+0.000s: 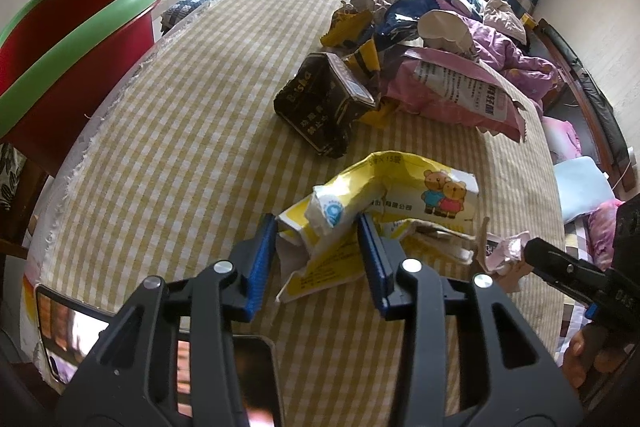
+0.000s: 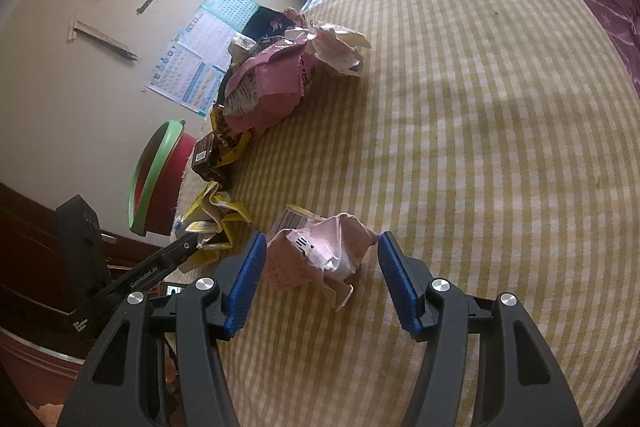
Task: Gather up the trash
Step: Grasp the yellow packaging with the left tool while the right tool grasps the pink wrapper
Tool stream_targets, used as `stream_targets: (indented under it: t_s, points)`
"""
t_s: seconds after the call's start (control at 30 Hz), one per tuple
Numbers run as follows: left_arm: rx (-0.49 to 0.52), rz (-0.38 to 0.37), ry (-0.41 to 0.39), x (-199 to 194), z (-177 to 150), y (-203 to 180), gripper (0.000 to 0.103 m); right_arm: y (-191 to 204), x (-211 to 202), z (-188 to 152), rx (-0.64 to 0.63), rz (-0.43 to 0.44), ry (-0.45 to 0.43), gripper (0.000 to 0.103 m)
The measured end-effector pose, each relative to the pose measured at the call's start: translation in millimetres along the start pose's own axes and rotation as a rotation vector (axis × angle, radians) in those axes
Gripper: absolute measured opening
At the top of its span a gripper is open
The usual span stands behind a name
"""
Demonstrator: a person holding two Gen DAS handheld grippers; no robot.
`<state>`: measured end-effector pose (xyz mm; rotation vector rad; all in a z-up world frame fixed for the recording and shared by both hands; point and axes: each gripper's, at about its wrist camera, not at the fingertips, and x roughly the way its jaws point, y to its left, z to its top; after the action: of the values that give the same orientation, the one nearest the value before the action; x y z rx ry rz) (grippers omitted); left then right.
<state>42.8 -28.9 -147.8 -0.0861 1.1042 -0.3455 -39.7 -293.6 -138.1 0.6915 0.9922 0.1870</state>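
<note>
Gathering wrappers off the checked bedspread (image 1: pixel 180 147)

The left gripper (image 1: pixel 316 251) is pinching the yellow bear wrapper (image 1: pixel 384 199) near the front edge; the right gripper (image 2: pixel 320 275) is straddling the pink wrapper (image 2: pixel 316 251), spread, needing a squeeze low before lifting toward the red bin (image 1: pixel 60 67).

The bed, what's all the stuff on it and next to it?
Yellow bear wrapper: one, yellow and white, crumpled, between the left gripper's pads.
Pink crumpled paper: one, pink, between the right gripper's pads, its right side clear of the pad.
Dark box: one, black-brown, mid-bed.
Pink bag: one, pink and white, beside the box.
Trash pile: several wrappers, yellow, blue, white, behind the box.
Bin: one, red, green rim, beside the bed.
Checked sheet: one, yellow-white.
Left gripper: closed on the wrapper.
Right gripper: open.
</note>
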Motion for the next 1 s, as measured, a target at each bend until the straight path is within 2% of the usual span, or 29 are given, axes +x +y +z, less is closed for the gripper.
stream_targets:
  t_s: [0.27,0.37,0.4,0.53,0.73,1.0]
  points:
    - [0.003,0.000,-0.003,0.9,-0.9,-1.5,0.040,1.5,8.1,0.6,0.002,0.012,0.020,0.057]
    - [0.005,-0.001,-0.003,1.2,-0.7,-1.8,0.040,1.3,9.1,0.4,0.002,0.018,0.025,0.048]
    - [0.004,-0.001,-0.003,1.2,-0.8,-1.6,0.040,1.4,9.6,0.0,0.004,0.020,0.026,0.039]
    - [0.002,-0.002,-0.004,1.1,-0.4,-1.4,0.039,1.1,9.3,-0.8,0.003,0.033,0.022,0.039]
    - [0.008,-0.002,-0.025,-3.2,1.1,-5.0,0.034,6.2,-5.7,-0.3,-0.046,0.001,-0.040,0.039]
    - [0.011,0.001,-0.072,-17.7,5.5,-6.5,0.028,38.3,-26.2,-0.8,-0.204,-0.079,-0.152,0.039]
